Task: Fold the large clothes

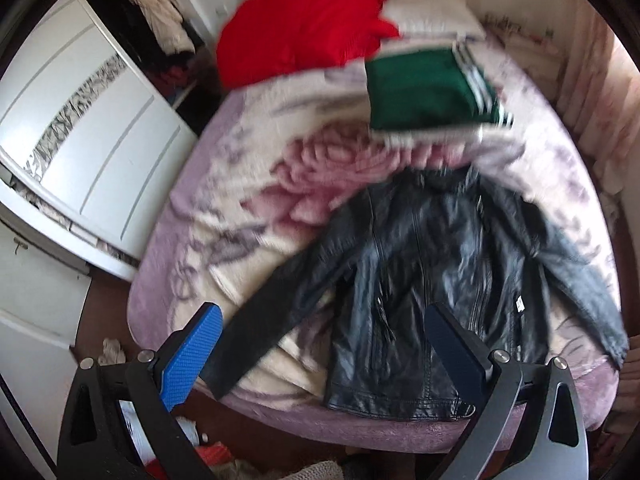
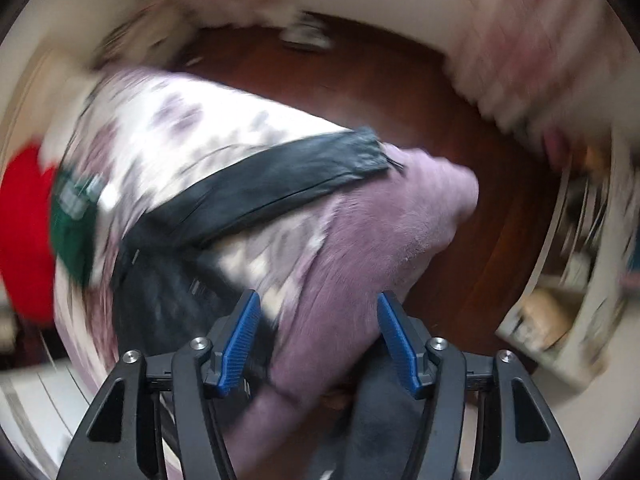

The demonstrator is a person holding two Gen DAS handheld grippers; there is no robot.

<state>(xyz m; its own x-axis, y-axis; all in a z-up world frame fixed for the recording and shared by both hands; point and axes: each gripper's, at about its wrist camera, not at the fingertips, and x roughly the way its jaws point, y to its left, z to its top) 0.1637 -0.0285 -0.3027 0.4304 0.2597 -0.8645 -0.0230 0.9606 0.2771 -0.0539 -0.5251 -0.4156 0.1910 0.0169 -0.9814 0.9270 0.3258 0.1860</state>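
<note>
- Left wrist view: bed blanket (image 1: 248, 184) fills the frame, black leather jacket (image 1: 432, 264) spread flat on its near side, sleeves out.
- Red garment (image 1: 296, 28) and folded green garment (image 1: 424, 88) lie at the far end.
- My left gripper (image 1: 326, 340) hangs above the jacket hem, jaws wide apart, empty.
- Right wrist view, blurred: my right gripper (image 2: 316, 340) part-open over the blanket edge, clamping nothing.

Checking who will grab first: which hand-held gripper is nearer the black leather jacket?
Probably right. The right hand-held gripper is low at the bed's edge beside the black leather jacket. The left hand-held gripper hangs open above its hem and sleeve.
</note>
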